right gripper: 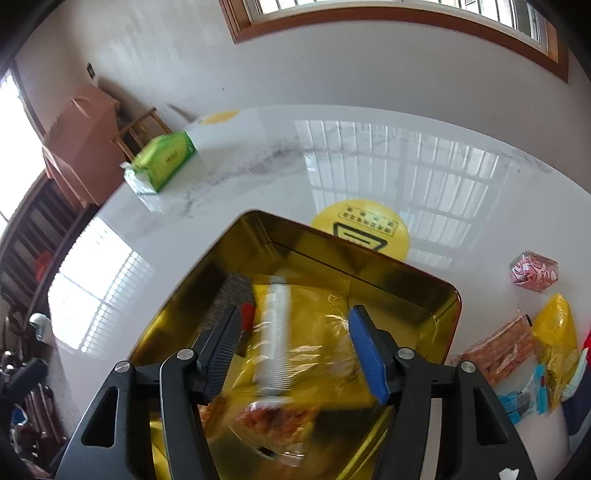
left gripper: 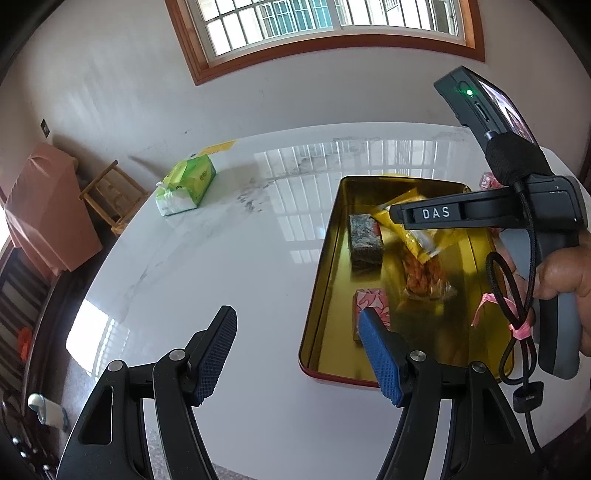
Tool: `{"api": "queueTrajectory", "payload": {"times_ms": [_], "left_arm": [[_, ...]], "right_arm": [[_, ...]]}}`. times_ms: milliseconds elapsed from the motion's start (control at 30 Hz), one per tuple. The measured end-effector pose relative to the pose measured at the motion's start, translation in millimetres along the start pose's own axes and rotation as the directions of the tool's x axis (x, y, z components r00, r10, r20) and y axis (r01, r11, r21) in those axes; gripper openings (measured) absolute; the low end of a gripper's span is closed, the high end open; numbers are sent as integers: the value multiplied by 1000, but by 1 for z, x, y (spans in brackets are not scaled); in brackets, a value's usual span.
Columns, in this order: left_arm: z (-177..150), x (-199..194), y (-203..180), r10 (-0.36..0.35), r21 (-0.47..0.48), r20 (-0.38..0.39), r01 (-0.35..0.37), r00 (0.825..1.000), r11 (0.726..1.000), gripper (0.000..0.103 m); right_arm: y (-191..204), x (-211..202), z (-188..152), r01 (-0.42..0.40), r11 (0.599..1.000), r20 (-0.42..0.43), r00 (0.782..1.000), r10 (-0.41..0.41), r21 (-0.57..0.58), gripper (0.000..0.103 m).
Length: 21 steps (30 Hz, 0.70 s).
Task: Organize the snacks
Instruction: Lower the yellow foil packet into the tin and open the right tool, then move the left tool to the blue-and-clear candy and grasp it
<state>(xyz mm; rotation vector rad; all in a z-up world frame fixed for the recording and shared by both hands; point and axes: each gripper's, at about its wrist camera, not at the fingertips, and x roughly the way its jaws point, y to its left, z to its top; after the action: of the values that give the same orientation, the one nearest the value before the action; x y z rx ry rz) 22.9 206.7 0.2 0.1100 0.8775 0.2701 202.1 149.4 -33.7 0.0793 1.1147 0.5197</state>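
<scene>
Gold tin (right gripper: 436, 295) sat mid-tabletop; your right gripper (right gripper: 295, 350) hung over it, jaws apart, yellow snack bag (right gripper: 295, 369) loose between them. Risk: bag snags a pad on withdrawal and drags out. Left gripper (left gripper: 299, 354) stood open, empty, at the tin's near corner.

A glossy white table (left gripper: 221, 236) with faint grey marbling reflects the barred window (left gripper: 325, 22), which sits in a brown wooden frame high on the pale wall. A green tissue pack (left gripper: 186, 182) lies near the table's far left edge, white tissue showing at one end. A round yellow sticker (right gripper: 360, 230) with dark print lies flat on the tabletop. Beyond the table's left edge stand a wooden stool (left gripper: 110, 192) and, just beside it, a pink bin (left gripper: 48, 210). Dark shelving (left gripper: 14, 306) runs along the left wall.
</scene>
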Motion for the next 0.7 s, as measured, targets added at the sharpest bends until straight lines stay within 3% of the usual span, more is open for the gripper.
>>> {"api": "queueTrajectory", "payload": {"times_ms": [200,433,567,700], "left_arm": [[0,1,-1,4,6,-2,-4,1000,1000,69],[0,1,-4,6,13,-4,-6,1000,1000,69],[-1,0,-7,3,14,-12,-2,1000,1000,69],[-1,-2,-10,4,20,-13,-4,1000,1000,69]], "right_arm": [[-4,-17,-4,-25,1000,38,999,24,15,62],[-21,-52,-37,-37,999,96,995,33,34,63],[-50,-87,-74,22,998,153,988,-30,52,64],[-98,-125,-118,142,984,192,968,-160,106,64]]}}
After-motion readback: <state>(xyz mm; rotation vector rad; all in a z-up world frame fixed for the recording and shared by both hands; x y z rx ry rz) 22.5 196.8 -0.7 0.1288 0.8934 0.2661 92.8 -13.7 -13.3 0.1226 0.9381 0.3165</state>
